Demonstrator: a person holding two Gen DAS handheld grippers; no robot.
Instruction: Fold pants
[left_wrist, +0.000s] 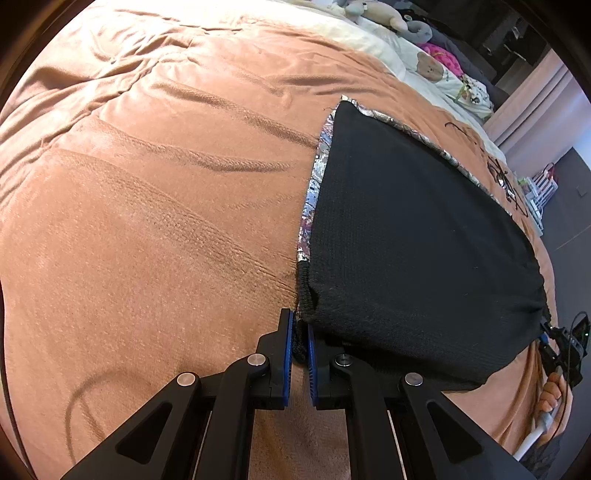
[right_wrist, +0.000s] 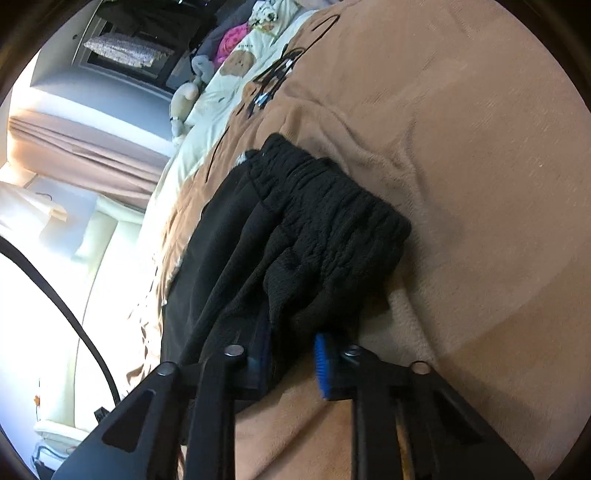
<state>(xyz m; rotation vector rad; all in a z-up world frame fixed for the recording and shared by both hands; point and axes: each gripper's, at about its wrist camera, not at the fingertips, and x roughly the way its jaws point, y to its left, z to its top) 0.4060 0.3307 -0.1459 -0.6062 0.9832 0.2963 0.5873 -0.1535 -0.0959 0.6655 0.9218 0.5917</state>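
Observation:
The pants (left_wrist: 406, 240) are black knit with a patterned silver-blue layer showing along their left and far edges. They lie folded on a tan blanket (left_wrist: 147, 221). My left gripper (left_wrist: 300, 334) is shut on the near-left corner of the pants at the gathered waistband. In the right wrist view the black pants (right_wrist: 314, 229) lie bunched, waistband ribbing toward the right. My right gripper (right_wrist: 291, 347) has its blue pads either side of the near fabric edge, a wide gap between them. The right gripper also shows in the left wrist view (left_wrist: 557, 343) at the pants' far-right corner.
The tan blanket covers the bed. Stuffed toys and a pink item (left_wrist: 439, 55) lie at the head of the bed on a pale sheet (right_wrist: 229, 74). Curtains (right_wrist: 92, 147) and a pale sofa (right_wrist: 92, 277) stand beside the bed. A black cable (right_wrist: 66, 295) hangs at left.

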